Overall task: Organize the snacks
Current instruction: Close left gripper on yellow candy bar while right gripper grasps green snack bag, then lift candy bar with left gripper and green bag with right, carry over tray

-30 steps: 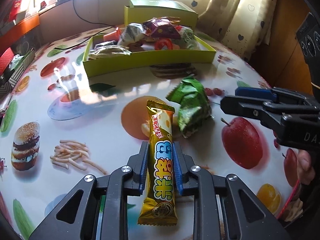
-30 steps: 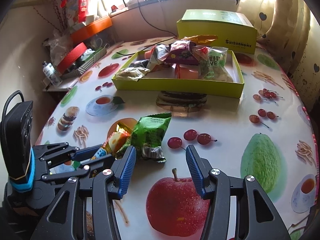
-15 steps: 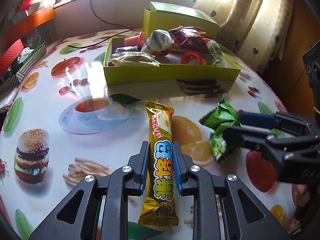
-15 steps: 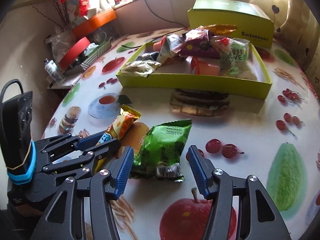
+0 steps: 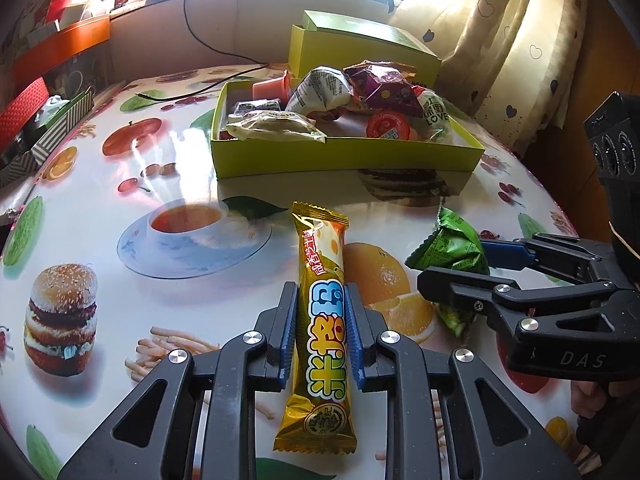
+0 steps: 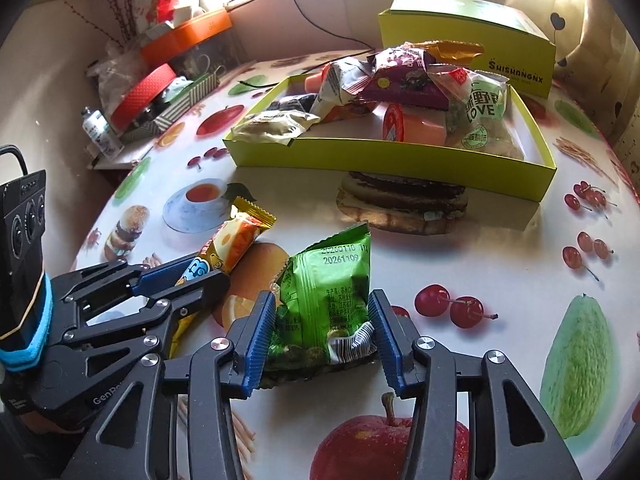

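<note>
Two grippers are working: the left gripper point(image 5: 322, 328) is clenching the yellow snack bar point(image 5: 325, 312), pointing at twelve o'clock toward the tray point(image 5: 344, 160); the right gripper point(image 6: 326, 332) is closing around the green packet point(image 6: 326, 300).

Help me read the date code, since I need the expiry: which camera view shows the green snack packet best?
The right wrist view: the green snack packet sits unobstructed between the right gripper, printed dates facing the camera. The left wrist view shows only the green snack packet side-on, its lower part hidden by the right gripper.
</note>
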Action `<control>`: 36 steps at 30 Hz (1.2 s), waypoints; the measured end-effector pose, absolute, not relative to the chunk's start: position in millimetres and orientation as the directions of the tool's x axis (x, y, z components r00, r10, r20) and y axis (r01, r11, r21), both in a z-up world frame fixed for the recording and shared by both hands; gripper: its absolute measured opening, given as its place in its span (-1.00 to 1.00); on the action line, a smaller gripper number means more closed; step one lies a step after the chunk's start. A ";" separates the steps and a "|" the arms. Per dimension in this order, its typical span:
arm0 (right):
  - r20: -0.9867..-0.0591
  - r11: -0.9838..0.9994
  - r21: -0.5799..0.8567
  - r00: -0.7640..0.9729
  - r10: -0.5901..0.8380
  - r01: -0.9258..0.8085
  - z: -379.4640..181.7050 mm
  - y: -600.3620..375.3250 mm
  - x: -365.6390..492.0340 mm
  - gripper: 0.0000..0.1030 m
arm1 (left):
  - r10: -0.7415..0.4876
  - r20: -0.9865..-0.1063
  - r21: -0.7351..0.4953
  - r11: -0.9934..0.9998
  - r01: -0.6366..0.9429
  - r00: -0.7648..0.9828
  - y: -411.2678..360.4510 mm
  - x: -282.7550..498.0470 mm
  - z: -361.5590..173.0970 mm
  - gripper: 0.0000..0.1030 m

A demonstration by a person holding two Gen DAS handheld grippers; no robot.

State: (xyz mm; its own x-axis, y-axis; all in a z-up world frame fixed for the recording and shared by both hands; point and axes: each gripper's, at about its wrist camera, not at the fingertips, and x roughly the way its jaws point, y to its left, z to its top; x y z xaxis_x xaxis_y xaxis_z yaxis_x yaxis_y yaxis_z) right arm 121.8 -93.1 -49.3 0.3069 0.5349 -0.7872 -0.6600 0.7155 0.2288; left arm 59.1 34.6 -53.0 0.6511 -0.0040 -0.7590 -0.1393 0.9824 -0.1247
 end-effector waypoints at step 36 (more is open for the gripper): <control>-0.723 0.777 0.233 0.431 0.540 -0.584 -23.5 -161.5 121.8 -0.21 | 0.018 -0.738 -0.118 0.981 -0.154 0.675 39.8 56.2 -35.2 -0.55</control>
State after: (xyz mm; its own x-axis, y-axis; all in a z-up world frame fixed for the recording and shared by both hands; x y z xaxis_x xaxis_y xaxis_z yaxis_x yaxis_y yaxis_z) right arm 121.8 -161.5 -23.6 0.4311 0.5402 -0.7227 -0.5844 0.7775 0.2325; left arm 56.2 39.8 -35.2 0.6751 0.0177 -0.7375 -0.1544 0.9810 -0.1178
